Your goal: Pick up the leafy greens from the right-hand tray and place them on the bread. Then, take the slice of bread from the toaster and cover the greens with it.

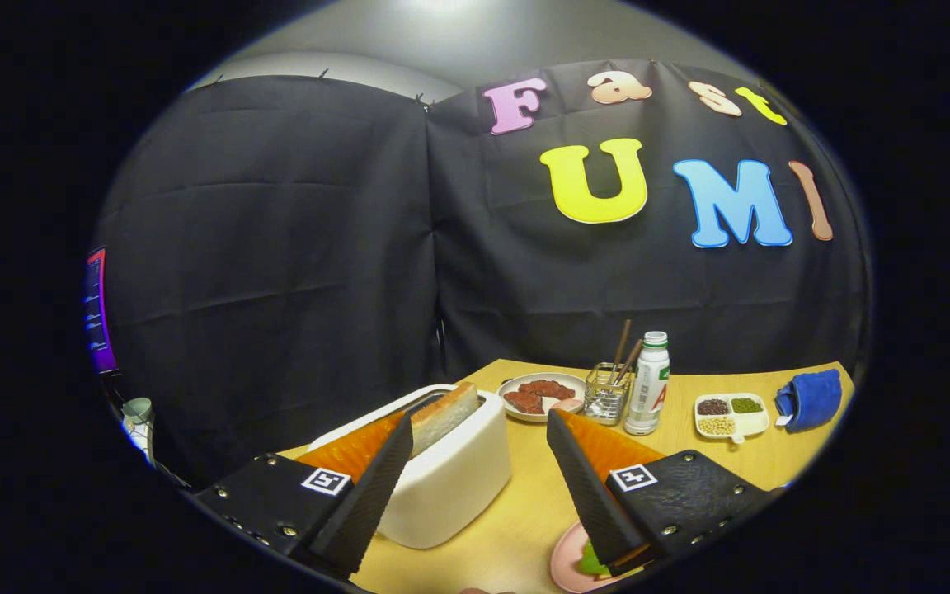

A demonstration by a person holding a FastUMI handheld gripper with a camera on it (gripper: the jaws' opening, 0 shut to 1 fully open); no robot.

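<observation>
1. The gripper (pixel 479 429) stands open with its two fingers spread wide and nothing held between them; the left finger (pixel 372 487) rises in front of the toaster and the right finger (pixel 586 487) stands apart from it over the wooden table (pixel 516 520).
2. Beneath the right finger, a pink plate (pixel 566 569) peeks out, with a bit of leafy greens (pixel 592 563) on it, mostly hidden by the finger.
3. The white toaster (pixel 450 478) sits between the fingers, nearer the left one, and a slice of bread (pixel 444 415) stands upright in its slot, sticking out of the top.
4. Beyond the toaster, a small plate (pixel 541 393) carries reddish-brown pieces.
5. Just beside that plate stands a clear holder (pixel 607 394) with brown sticks in it, and touching or nearly touching it on the other side is a white bottle (pixel 648 384) with a green cap.
6. Farther to the right lies a white divided tray (pixel 731 414) with dark, green and pale contents in separate compartments.
7. Near that tray, a blue cloth (pixel 811 398) lies bunched by the table's far edge.
</observation>
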